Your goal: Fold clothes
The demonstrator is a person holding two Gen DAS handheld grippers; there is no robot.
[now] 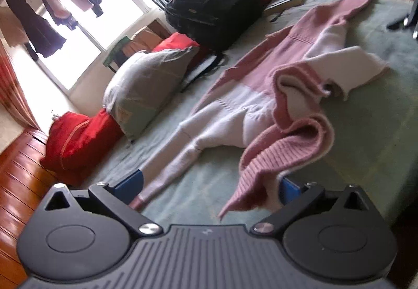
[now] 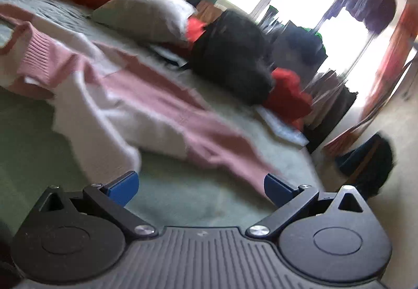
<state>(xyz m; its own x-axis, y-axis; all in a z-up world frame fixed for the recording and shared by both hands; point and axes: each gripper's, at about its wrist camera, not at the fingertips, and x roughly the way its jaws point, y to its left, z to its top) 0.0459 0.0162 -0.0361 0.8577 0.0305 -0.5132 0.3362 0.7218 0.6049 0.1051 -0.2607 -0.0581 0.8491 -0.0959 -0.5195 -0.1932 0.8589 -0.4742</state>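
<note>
Left wrist view: the left tool (image 1: 209, 186) stands wide open with nothing between its blue pads, low over the green bed cover (image 1: 365, 132). The pink-and-white knitted sweater (image 1: 261, 95) lies sprawled along the bed, one white sleeve (image 1: 177, 155) trailing toward the left pad, and a ribbed pink fold (image 1: 274, 158) hanging in front of the right pad (whether it touches that pad or merely hides it, I cannot tell). The likely trouble here is a one-sided catch: if the tool closes where it is, the ribbed fold may snag on one finger only and drag the bunched part further out of shape. The knit is loose and thick, so a pinch could take two layers instead of one.

Right wrist view: the right tool (image 2: 201, 186) is likewise spread wide and holds nothing, with bare bed cover (image 2: 183, 197) between its pads. The sweater (image 2: 146, 106) lies ahead, its pink edge (image 2: 245, 171) running down close to the right-hand pad. This picture is smeared by motion, so edges are hard to place; closing on a guess could grab bed cover along with the knit. The grey pillow (image 2: 146, 17) and black backpack (image 2: 232, 64) crowd the far side of the bed, and a wide fold swung that way could land on them.
</note>
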